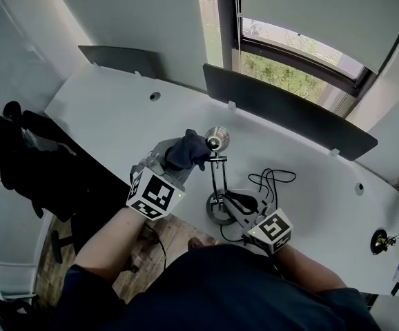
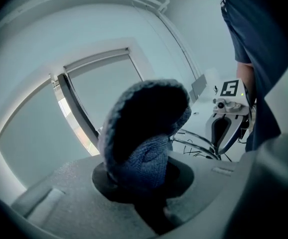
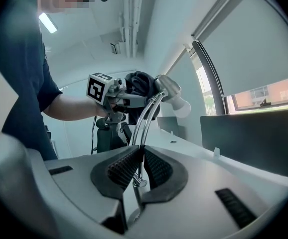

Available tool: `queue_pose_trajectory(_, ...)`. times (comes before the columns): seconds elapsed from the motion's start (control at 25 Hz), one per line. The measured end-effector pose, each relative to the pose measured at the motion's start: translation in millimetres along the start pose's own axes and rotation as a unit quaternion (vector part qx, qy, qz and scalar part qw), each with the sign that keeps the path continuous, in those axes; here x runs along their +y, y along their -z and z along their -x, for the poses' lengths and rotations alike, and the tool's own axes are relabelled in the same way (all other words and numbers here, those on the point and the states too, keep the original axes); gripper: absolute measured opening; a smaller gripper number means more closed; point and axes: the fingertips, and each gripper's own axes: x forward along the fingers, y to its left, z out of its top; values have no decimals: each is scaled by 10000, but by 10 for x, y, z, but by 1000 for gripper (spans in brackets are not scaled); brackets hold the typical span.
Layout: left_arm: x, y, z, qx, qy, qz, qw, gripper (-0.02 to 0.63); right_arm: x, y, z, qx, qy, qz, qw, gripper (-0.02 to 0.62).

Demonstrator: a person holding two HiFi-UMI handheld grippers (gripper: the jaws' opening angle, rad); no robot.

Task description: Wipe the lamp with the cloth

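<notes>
A small desk lamp stands on the white desk [image 1: 110,109], with a chrome head [image 1: 217,138], a thin double-rod stem [image 1: 217,174] and a round base [image 1: 219,212]. My left gripper [image 1: 175,158] is shut on a dark blue knitted cloth [image 1: 188,150], which presses against the left side of the lamp head. In the left gripper view the cloth [image 2: 145,128] bulges out from between the jaws. My right gripper [image 1: 230,203] is shut on the stem low down, near the base. In the right gripper view the stem [image 3: 143,123] runs up from between the pads to the lamp head [image 3: 172,96], with the cloth [image 3: 140,83] beside it.
A black cable [image 1: 274,179] lies coiled on the desk right of the lamp. Dark divider panels [image 1: 289,109] stand along the desk's far edge, below a window. A black chair with dark clothing [image 1: 30,157] sits at the left. A small brass object [image 1: 382,241] rests at the far right.
</notes>
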Motion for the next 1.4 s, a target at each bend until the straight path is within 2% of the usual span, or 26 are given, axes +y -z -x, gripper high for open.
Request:
queue_pose_trajectory(0.24, 30, 57, -167, 270, 190, -308, 9990, 74, 1, -4, -20, -41, 58, 6, 10000, 40)
queue_pose_trajectory(0.52, 55, 305, -395, 734, 343, -549, 9952, 74, -19, 9, -21, -57, 56, -41, 10000, 38)
queue_pose_trajectory(0.8, 212, 161, -355, 700, 111, -1252, 9896, 74, -22, 21, -30, -146, 0, -120, 9998, 37)
queue_pose_trajectory(1.08, 320, -131, -275, 571, -186, -2493, 9666, 74, -21, 28, -40, -83, -8, -108, 9999, 35)
queue_pose_trajectory(1.28, 346, -186, -342, 537, -89, -3191, 9462, 74, -18, 39, -48, -75, 2, -105, 9999, 34)
queue_pose_trajectory(1.4, 369, -182, -406, 529, -13, -3661, 9290, 74, -12, 46, -59, -73, -6, -94, 9999, 34)
